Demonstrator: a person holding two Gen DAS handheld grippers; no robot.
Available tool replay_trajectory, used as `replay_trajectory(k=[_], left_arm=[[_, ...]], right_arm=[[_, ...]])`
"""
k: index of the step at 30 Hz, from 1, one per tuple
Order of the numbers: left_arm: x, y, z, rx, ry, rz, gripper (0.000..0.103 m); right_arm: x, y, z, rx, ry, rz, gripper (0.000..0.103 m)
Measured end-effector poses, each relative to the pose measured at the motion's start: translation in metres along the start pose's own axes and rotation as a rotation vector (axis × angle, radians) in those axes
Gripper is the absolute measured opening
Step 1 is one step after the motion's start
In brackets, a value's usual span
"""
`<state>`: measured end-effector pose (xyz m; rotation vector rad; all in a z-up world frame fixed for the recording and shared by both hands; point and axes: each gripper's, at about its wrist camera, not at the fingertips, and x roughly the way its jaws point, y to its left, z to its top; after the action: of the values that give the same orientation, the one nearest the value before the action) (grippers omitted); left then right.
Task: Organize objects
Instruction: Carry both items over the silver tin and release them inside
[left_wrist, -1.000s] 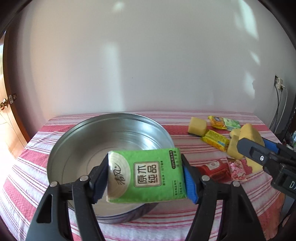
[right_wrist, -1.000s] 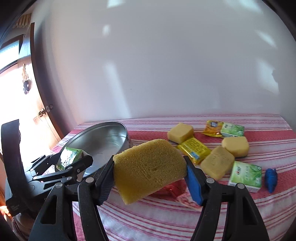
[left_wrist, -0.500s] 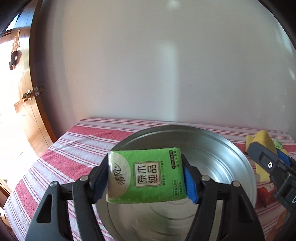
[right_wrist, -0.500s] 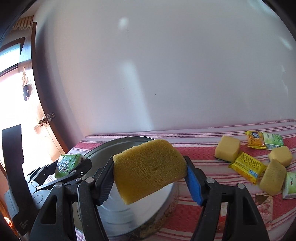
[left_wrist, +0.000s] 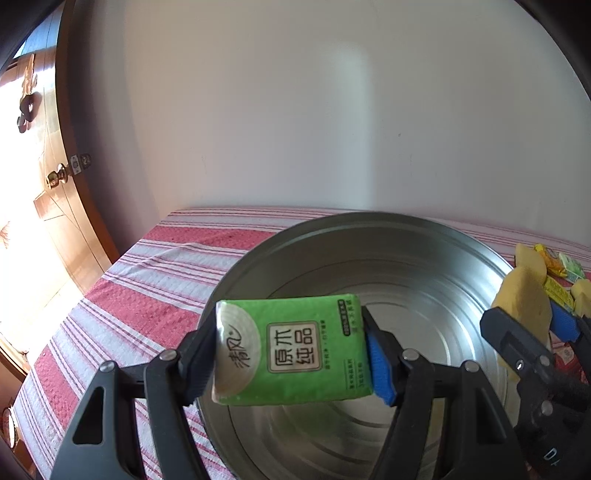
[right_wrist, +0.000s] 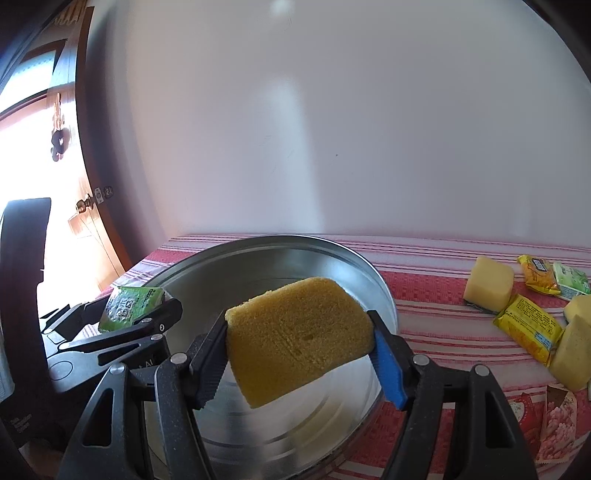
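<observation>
My left gripper (left_wrist: 291, 350) is shut on a green tissue pack (left_wrist: 295, 350) and holds it over the near left part of a large round metal basin (left_wrist: 388, 251). My right gripper (right_wrist: 299, 347) is shut on a yellow sponge (right_wrist: 295, 339) and holds it above the same basin (right_wrist: 314, 254). In the right wrist view the left gripper (right_wrist: 125, 317) with the green pack (right_wrist: 129, 306) is at the left. In the left wrist view the right gripper (left_wrist: 535, 314) with its sponge (left_wrist: 524, 299) is at the right.
The basin sits on a table with a red-and-white striped cloth (right_wrist: 436, 295). To the right lie other yellow sponges (right_wrist: 487, 284), yellow snack packets (right_wrist: 528, 325), a green pack (right_wrist: 570, 282) and red packets (right_wrist: 554, 417). A wooden door (left_wrist: 48, 206) stands at the left, a white wall behind.
Both grippers have swung left with their loads. The basin now fills more of both views, and the loose items have slid to the right edge.
</observation>
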<state>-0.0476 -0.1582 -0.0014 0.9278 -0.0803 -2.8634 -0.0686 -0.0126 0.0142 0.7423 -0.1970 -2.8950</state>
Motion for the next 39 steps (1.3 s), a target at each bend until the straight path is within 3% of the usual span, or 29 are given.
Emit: replay_trajectory(k=[14,29,33,35,39], left_arm=[[-0.007,0.001,-0.003,-0.007,-0.037,0.037,0.07],[0.004,0.007,-0.01,-0.03,0.016,0.045,0.072],[-0.001,0.006,-0.01,-0.029,-0.015,0.052,0.08],[-0.005,0.007,-0.01,-0.041,-0.034,0.078,0.098],[-0.009,0.013,-0.008,-0.078,-0.056,0.06,0.103]], right_arm=[[0.002,0.003,-0.002,-0.025,-0.015,-0.016,0.072],[0.003,0.007,-0.002,-0.069,-0.008,-0.019,0.073],[0.005,0.008,-0.002,-0.069,-0.005,-0.02,0.08],[0.005,0.008,-0.001,-0.065,-0.011,-0.03,0.08],[0.002,0.005,-0.001,-0.044,-0.029,-0.05,0.088]])
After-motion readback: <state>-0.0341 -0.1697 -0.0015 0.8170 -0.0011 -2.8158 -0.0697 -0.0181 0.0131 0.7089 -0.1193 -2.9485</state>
